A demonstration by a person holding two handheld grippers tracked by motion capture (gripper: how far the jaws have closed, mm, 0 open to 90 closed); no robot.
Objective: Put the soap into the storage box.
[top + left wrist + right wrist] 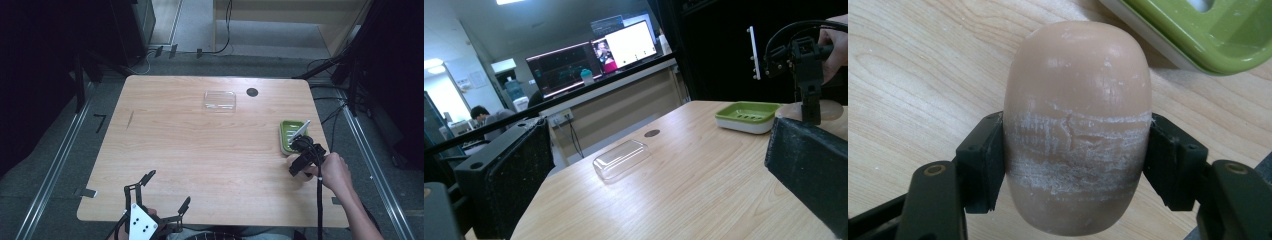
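At table's right edge, right gripper [295,162] is clamped on a tan oval soap bar [1077,125], jaws pressing both its sides, bar low over the wooden table [200,150] just beside the green soap dish [291,134]; whether it touches the wood can't be told. Left gripper [162,189] sits at the near edge, jaws spread wide with nothing between them, well apart from the soap. Clear plastic lid [220,100] lies flat near the far edge, next to a dark round hole [252,92].
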